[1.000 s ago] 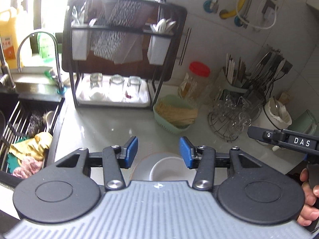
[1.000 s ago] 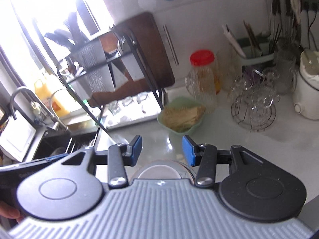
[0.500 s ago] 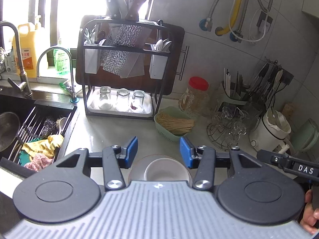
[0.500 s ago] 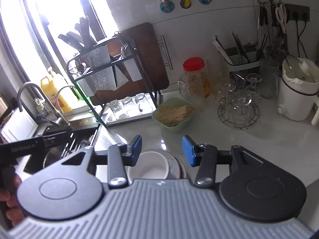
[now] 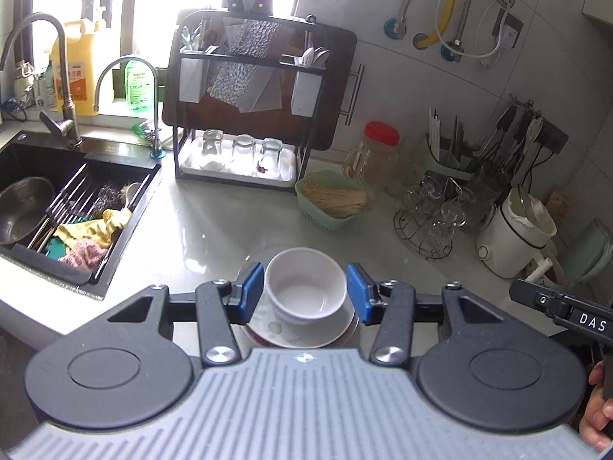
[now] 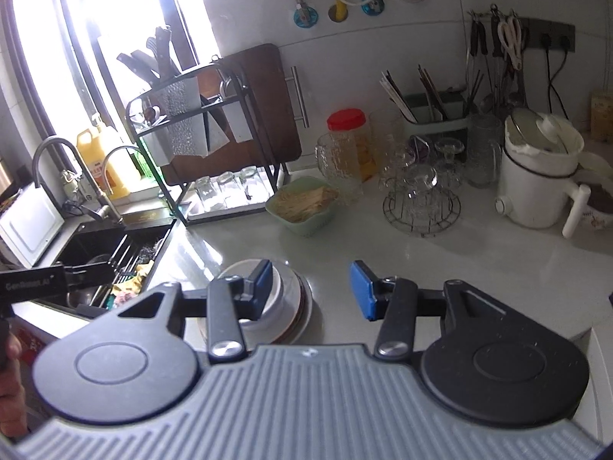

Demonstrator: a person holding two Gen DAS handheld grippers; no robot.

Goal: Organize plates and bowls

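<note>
Left wrist view: the left gripper (image 5: 305, 292) hangs above the white ceramic bowl (image 5: 305, 290), which sits on a stack of shallow white plates (image 5: 325, 331) on the pale glossy desk (image 5: 214, 222). Its jaws stand apart, one blue pad on either side of the bowl with a sliver of gap on each side, gripping nothing. Bare desk runs from the stack up to the black two-tier dish rack (image 5: 245, 115) and the green plastic basket of noodles (image 5: 331, 201); leftward the desk ends at the rim of the black sink (image 5: 76, 207), rightward at the wire stand of glasses (image 5: 431, 218) and the white electric kettle (image 5: 515, 241). The right gripper's body pokes in at the right edge.

Right wrist view: the right gripper (image 6: 316, 289) has its jaws open and empty over bare desk, just right of the plates, whose stacked rims show edge-on here; the left pad hides most of the bowl. A wide clear stretch lies to the right, up to the kettle, and only here a patterned bowl (image 6: 597, 207) behind it shows.
</note>
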